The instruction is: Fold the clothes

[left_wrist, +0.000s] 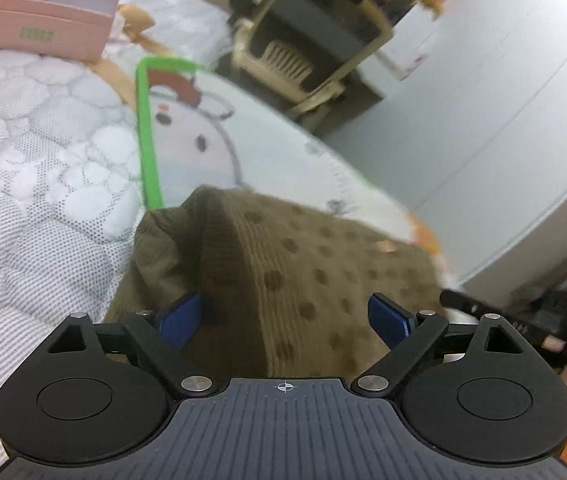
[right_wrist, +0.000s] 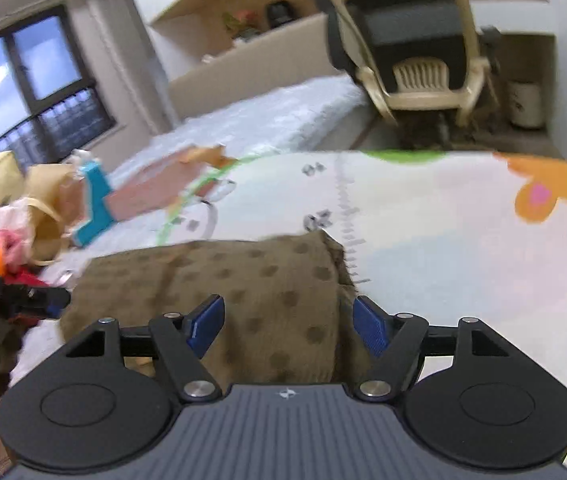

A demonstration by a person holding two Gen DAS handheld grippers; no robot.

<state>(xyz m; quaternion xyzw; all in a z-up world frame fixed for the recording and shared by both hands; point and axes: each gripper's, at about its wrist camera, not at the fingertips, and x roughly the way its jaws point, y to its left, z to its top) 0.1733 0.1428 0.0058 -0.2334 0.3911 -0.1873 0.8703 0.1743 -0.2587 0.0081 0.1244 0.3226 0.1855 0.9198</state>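
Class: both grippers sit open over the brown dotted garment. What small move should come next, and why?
Probably close the left gripper and right gripper on the brown dotted garment: both are open with cloth between the fingers, so nothing is gripped yet for folding.

you've got a pink box [left_wrist: 47,16] sitting on the white quilted bedding [left_wrist: 23,168] at far left, beside a cartoon-printed mat [left_wrist: 219,136] with a green border. past the bed's edge stands a cream plastic chair [right_wrist: 419,40] — and a dark-framed window [right_wrist: 23,80] on the left wall.
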